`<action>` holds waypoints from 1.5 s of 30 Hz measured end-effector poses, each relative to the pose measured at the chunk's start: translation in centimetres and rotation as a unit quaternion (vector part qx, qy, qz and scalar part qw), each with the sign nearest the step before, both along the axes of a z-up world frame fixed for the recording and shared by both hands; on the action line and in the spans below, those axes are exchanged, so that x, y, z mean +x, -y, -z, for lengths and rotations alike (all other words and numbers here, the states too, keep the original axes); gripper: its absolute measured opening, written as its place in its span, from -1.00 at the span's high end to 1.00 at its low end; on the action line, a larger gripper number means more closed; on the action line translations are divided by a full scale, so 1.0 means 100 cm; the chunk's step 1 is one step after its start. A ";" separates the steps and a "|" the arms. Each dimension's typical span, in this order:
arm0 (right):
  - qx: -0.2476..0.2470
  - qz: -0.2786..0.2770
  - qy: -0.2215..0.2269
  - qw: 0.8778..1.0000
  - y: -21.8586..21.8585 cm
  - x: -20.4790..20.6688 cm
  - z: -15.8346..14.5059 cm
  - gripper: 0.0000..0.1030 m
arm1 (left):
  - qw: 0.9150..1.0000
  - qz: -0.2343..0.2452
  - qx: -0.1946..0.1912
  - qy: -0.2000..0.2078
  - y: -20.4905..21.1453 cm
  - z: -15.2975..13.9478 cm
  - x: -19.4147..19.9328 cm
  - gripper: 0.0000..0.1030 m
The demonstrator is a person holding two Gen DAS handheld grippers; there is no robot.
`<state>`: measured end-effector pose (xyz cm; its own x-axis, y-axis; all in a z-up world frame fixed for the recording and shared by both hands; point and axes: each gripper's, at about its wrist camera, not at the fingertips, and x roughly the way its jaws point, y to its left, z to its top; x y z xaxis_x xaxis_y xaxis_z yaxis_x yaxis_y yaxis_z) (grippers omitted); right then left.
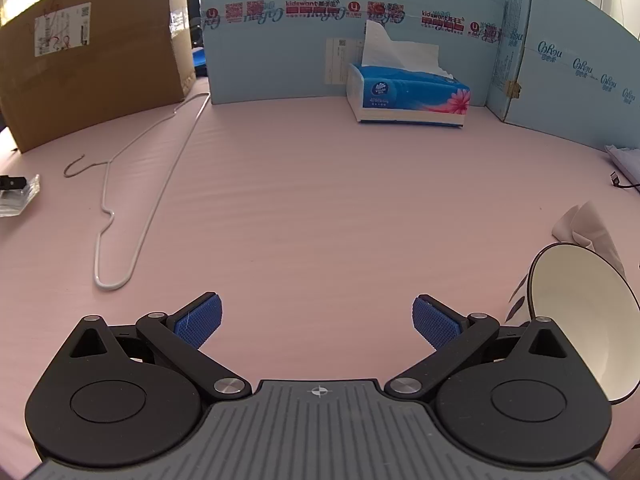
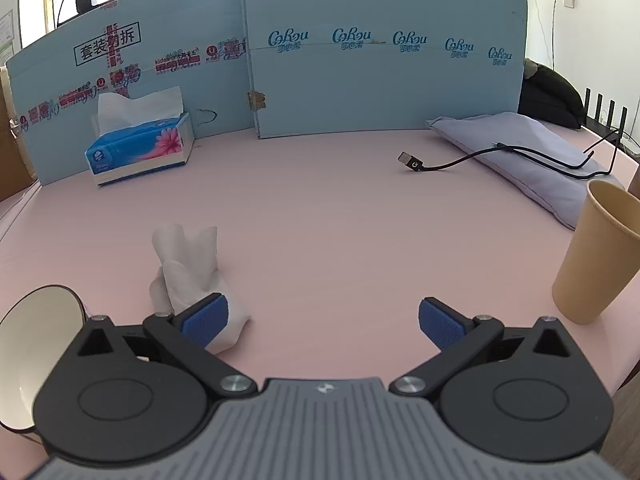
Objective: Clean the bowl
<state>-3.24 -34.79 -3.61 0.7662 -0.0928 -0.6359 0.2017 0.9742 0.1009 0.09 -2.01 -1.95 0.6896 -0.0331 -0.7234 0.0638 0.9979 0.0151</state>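
Hovering low over the pink surface [image 1: 320, 208], the left tool [image 1: 317, 322] has its blue pads [image 1: 199, 320] spread wide with nothing between them. The white bowl [image 1: 580, 320] lies tipped on its side just right of this tool, its opening facing the camera and its dark rim showing; a crumpled tissue [image 1: 588, 224] sits just behind it. The right tool [image 2: 324, 322] is likewise spread and grips nothing; in its view the bowl [image 2: 36, 356] sits at the far left, and the crumpled tissue [image 2: 192, 276] stands just beyond the left pad [image 2: 205, 322], partly hidden by it. A tissue box [image 2: 140, 148] rests near the blue cardboard wall [image 2: 380, 80]. A tan paper cup [image 2: 596, 256] stands upright at the right, near a black cable [image 2: 480, 160] and a lavender pillow [image 2: 532, 148]. A wire hanger [image 1: 136, 200] lies at the left.
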 end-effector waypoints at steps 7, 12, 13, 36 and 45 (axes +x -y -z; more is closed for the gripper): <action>-0.002 -0.001 0.002 1.000 -0.001 0.000 -0.002 -1.00 | 1.000 0.001 0.000 -0.001 0.000 0.000 0.001 -1.00; -0.001 -0.001 0.003 1.000 -0.001 0.000 -0.002 -1.00 | 1.000 0.002 0.002 -0.002 0.002 0.000 0.001 -1.00; 0.000 0.000 0.003 1.000 -0.001 -0.001 -0.002 -1.00 | 1.000 0.003 0.003 -0.002 0.003 0.000 0.001 -1.00; 0.005 0.004 0.004 1.000 0.004 -0.001 -0.003 -1.00 | 1.000 0.008 0.009 -0.003 0.006 0.001 0.001 -1.00; 0.005 0.004 0.004 1.000 0.003 0.000 -0.003 -1.00 | 1.000 0.008 0.008 -0.001 0.006 0.000 0.001 -1.00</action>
